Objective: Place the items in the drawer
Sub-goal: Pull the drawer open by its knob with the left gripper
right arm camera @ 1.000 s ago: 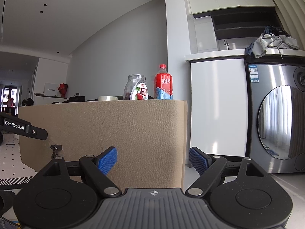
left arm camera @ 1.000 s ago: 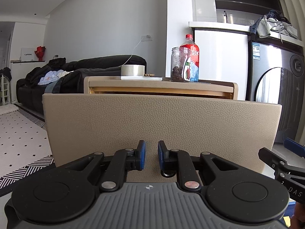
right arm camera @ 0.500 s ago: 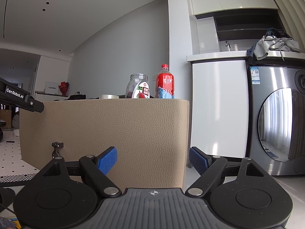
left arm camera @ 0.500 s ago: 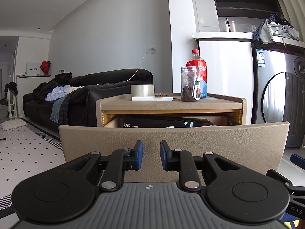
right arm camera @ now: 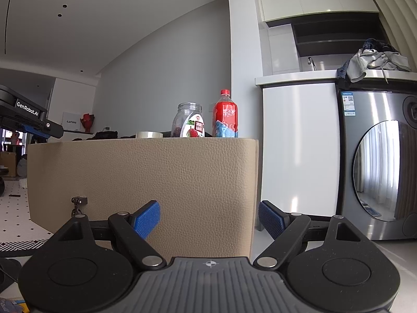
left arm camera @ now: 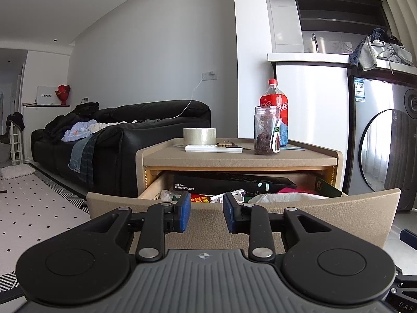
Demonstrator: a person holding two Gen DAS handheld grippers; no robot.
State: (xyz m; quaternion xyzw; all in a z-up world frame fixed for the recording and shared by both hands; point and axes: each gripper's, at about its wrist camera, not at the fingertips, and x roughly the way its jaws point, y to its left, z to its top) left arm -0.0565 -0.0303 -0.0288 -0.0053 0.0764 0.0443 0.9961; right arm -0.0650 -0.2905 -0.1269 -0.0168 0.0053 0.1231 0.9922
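Open drawer (left arm camera: pixel 242 208) before left gripper (left arm camera: pixel 206 215)

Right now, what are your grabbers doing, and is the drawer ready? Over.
Left gripper part open, empty. Right gripper wide open, empty. Drawer pulled out, already crowded, watch box inside. Tape roll, jar, bottle on top.

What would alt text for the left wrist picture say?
An open beige drawer, crammed with boxes and bags, fills the foreground behind the left gripper, its blue-padded fingers parted and empty. On the cabinet top stand a tape roll, jar and red bottle.
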